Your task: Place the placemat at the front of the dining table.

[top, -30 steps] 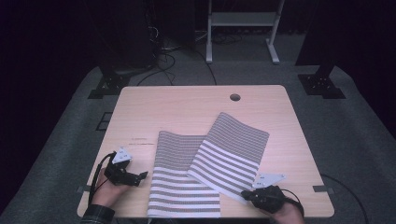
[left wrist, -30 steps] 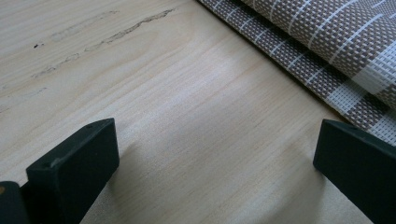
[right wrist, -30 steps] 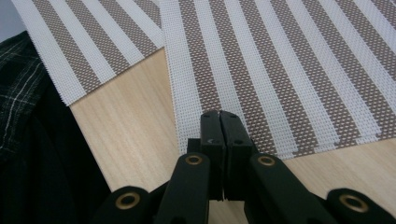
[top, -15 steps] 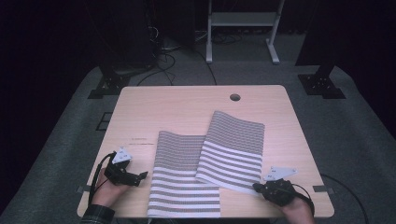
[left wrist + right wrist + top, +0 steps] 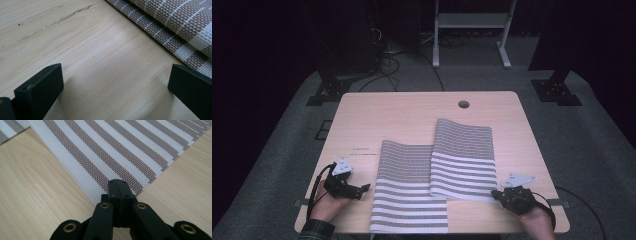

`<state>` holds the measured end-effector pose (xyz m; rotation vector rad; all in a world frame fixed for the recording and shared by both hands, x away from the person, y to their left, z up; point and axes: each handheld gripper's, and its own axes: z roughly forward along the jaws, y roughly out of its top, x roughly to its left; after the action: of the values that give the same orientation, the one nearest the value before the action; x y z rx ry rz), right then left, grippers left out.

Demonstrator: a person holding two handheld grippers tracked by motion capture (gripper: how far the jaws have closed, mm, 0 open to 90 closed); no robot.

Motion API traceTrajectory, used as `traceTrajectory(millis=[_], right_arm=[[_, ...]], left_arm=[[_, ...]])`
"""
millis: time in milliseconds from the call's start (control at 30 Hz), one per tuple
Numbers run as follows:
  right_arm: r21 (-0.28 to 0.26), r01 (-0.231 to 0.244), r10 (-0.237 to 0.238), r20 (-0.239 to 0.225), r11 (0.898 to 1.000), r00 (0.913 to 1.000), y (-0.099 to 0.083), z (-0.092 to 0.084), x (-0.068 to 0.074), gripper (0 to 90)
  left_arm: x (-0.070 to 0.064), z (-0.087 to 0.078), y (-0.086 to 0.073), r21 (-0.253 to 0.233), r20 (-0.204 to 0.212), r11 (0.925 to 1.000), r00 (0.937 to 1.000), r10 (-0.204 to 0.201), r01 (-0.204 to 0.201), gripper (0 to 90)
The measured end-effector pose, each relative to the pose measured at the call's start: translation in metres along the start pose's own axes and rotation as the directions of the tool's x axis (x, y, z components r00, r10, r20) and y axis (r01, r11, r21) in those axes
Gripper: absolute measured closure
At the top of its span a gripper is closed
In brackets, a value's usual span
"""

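Two rectangular woven mesh placemats, striped brown and white, overlap near the front edge of the pale wood-grain tabletop (image 5: 402,120). The right gripper (image 5: 117,186) pinches the right placemat (image 5: 464,160) at its near corner, jaws together. The left gripper (image 5: 115,82) rests wide open and empty beside the left placemat (image 5: 407,195).

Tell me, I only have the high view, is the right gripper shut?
Observer: Yes. The right gripper has its jaws shut together, tips at the near corner of the right mat.
Operator: Is it pinching that mat?
Observer: I cannot tell; the corner lies flat on the table.
Operator: And the left gripper?
Observer: The left gripper is open, with bare wood between its jaws and the left mat just past one jaw.
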<state>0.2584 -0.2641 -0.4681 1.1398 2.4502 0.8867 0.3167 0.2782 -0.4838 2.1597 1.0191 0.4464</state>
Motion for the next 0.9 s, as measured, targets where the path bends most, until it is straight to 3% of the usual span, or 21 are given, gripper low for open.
traceTrajectory(millis=[400, 567, 667, 733, 900], right_arm=[[0.0, -0.037, 0.037, 0.105, 0.999, 0.9938, -0.001, 0.0, -0.027, 86.9], [-0.022, -0.091, 0.093, 0.076, 0.996, 0.9928, -0.001, -0.004, -0.032, 70.0], [0.0, -0.101, 0.101, 0.063, 0.995, 0.9929, -0.002, -0.001, -0.028, 58.4], [-0.006, -0.105, 0.105, 0.082, 0.994, 0.9911, -0.003, -0.001, -0.026, 54.1], [-0.015, -0.139, 0.14, 0.071, 0.99, 0.9876, -0.005, -0.001, -0.026, 61.6]], left_arm=[[0.0, 0.0, 0.0, 0.0, 0.0, 1.0, 1.0, 0.0, 0.0, 0.0], [0.0, 0.0, 0.0, 0.0, 0.0, 1.0, 1.0, 0.0, 0.0, 0.0], [0.0, 0.0, 0.0, 0.0, 0.0, 1.0, 1.0, 0.0, 0.0, 0.0], [0.0, 0.0, 0.0, 0.0, 0.0, 1.0, 1.0, 0.0, 0.0, 0.0], [0.0, 0.0, 0.0, 0.0, 0.0, 1.0, 1.0, 0.0, 0.0, 0.0]])
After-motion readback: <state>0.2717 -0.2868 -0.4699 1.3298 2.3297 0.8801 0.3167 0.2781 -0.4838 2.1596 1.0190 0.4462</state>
